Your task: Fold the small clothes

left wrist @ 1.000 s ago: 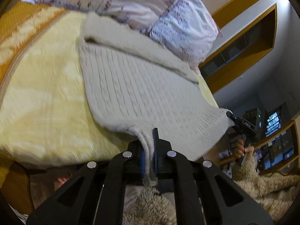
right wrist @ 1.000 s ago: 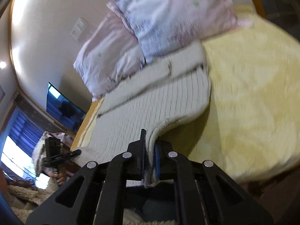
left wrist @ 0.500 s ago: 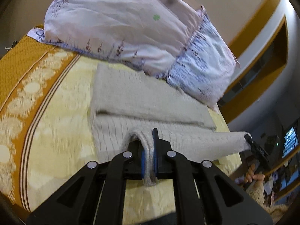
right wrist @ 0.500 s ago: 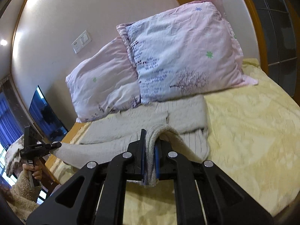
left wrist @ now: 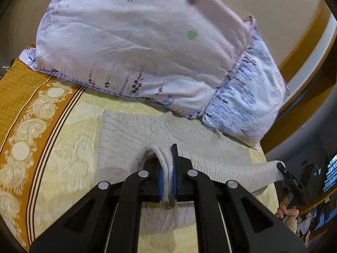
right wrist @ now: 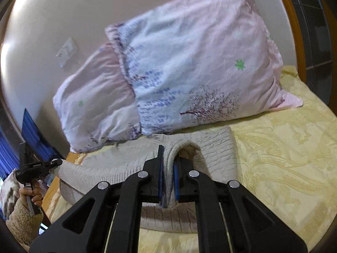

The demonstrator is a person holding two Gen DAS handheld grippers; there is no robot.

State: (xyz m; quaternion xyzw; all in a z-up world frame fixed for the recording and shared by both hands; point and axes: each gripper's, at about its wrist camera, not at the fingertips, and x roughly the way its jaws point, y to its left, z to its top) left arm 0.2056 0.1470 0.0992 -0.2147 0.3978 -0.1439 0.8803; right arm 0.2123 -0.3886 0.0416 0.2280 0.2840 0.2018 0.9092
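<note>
A grey knitted sweater (left wrist: 126,139) lies on the yellow bedspread, its far edge close under the pillows. My left gripper (left wrist: 167,164) is shut on one corner of its hem, and the pinched fabric runs between the blue pads. My right gripper (right wrist: 168,164) is shut on the other hem corner of the sweater (right wrist: 214,147). The hem is stretched between the two grippers and held over the far part of the sweater, low above it. The right gripper (left wrist: 282,167) shows at the right of the left wrist view, and the left gripper (right wrist: 56,162) at the left of the right wrist view.
Two pink and blue flowered pillows (left wrist: 137,42) (right wrist: 200,63) lean against the wall just beyond the sweater. The yellow bedspread (right wrist: 284,158) extends to the right. An orange patterned border (left wrist: 27,126) runs along the bed's left side. Wooden trim and shelves stand past the bed.
Both grippers have carried the sweater's hem up and forward from the bed's near edge toward the pillows, doubling the sweater over itself. Both stayed shut on it.
</note>
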